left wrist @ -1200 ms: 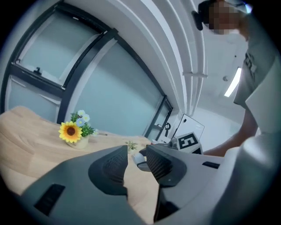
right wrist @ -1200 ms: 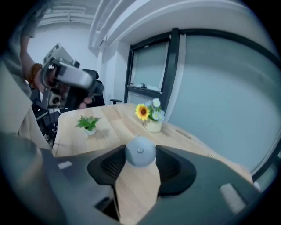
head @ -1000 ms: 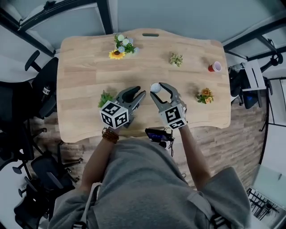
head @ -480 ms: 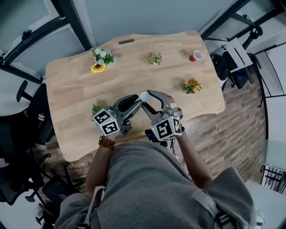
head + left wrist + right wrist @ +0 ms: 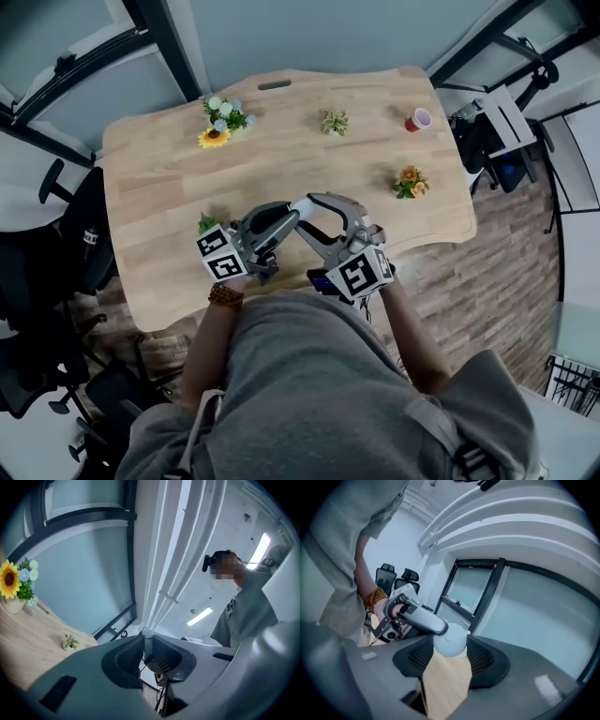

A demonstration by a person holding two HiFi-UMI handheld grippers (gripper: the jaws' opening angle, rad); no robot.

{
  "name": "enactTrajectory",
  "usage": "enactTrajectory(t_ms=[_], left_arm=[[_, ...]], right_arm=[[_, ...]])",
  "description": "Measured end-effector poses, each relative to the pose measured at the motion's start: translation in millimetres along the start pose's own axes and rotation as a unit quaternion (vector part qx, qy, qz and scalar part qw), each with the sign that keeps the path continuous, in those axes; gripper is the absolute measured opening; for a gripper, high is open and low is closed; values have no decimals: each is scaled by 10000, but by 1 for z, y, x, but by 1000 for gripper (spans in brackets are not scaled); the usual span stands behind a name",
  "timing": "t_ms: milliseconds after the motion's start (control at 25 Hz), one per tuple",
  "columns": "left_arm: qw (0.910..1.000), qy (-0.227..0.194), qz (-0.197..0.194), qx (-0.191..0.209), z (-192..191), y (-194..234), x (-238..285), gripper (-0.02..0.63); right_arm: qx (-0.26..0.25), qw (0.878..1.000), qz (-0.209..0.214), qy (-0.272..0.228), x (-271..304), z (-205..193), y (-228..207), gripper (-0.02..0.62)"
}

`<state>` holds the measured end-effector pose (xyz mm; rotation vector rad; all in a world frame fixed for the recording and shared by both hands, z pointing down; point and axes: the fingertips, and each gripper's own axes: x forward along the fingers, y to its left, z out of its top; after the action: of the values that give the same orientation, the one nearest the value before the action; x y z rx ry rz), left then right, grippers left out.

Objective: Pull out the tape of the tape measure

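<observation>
**Tape measure held in the air, left jaws on the tape**

Right gripper held the tape measure; the round white case sat between its pads near the tips, jaws fairly wide around it; both grippers were raised above the front part of the table, close to the person's chest, tips meeting; left gripper had just been closing and stood narrow, with a thin pale strip, the tape, upright between its pads; the pads looked pressed on the strip from both sides; in the right gripper view the left gripper's tip came right up against the case's left side; I couldn't tell how far the tape was drawn out; in the head view the case showed as a white spot where the two tips met.
</observation>
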<state>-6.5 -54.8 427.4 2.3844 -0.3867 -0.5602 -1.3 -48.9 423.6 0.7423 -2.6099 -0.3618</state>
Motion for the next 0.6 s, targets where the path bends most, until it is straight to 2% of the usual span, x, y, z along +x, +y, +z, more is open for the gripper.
enactTrajectory(t_ms=[80,120,200,280,400,440,600], left_arm=[[9998,-158,-131,-47,7,-4,-1,66],[9996,-234,-168,-68,12,-4,-2,66],[9992,-308,-259,-65,18,-6,-5,66],[9986,-327,-421,-31,21,-10,-6,66],[9966,-451,-682,-82,25,-17,-5,66],[9960,-470,-749,-100,25,-19,-4,66],[9954,-454,-835,-111,25,-22,-3,64]], right_arm=[[733,9955,196,-574,-6,15,-8,238],[1280,9876,275,-868,-11,21,-13,245],[2274,9649,547,-1192,-22,20,-21,245],[2948,9403,892,-1449,-27,21,-24,245],[3464,9139,1211,-1737,-27,28,-22,244],[3547,9095,1256,-1766,-26,28,-21,242],[3765,8984,1344,-1818,-21,26,-15,160]])
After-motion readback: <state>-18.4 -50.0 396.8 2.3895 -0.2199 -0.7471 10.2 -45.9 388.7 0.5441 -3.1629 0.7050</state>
